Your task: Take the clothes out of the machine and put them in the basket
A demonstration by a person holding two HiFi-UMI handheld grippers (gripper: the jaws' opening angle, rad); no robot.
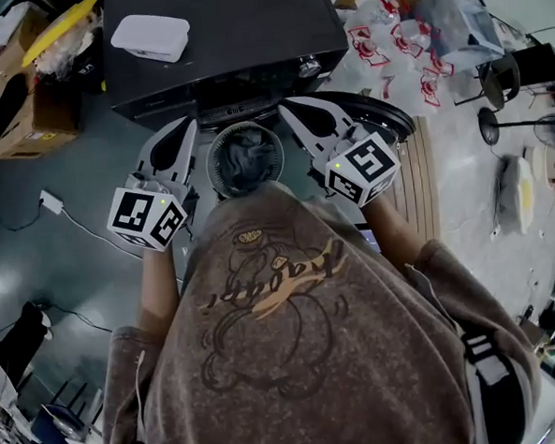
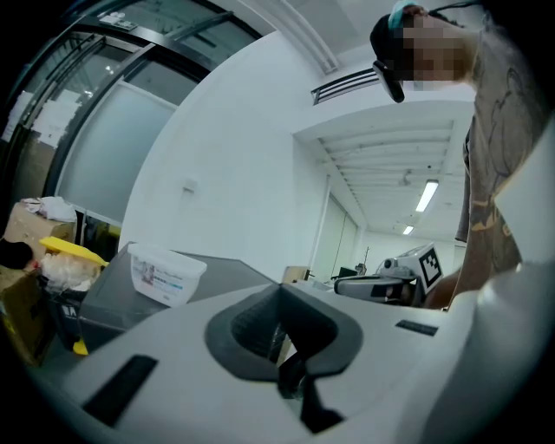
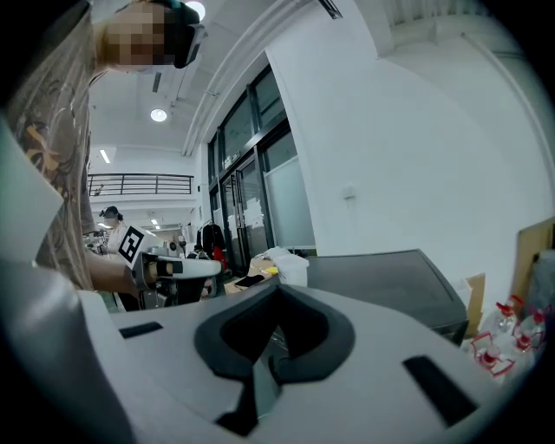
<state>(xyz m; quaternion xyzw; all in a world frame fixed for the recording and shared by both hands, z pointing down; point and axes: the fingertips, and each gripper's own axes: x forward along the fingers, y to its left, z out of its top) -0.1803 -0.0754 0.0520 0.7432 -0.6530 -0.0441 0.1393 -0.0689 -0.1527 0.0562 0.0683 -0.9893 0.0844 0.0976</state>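
Squarely before the dark machine, both grippers were empty.
Its round drum gaped toward the person, with grey clothes lying inside. The left gripper hovered just left of the opening and the right gripper just right, each with jaws pressed together on nothing. A white tub sat on the machine's top, far left.

I see 1 white lidded tub at the top and 1 open cardboard box left of it. A white charger with its cable lies on the floor, and a clear bag sits far right.
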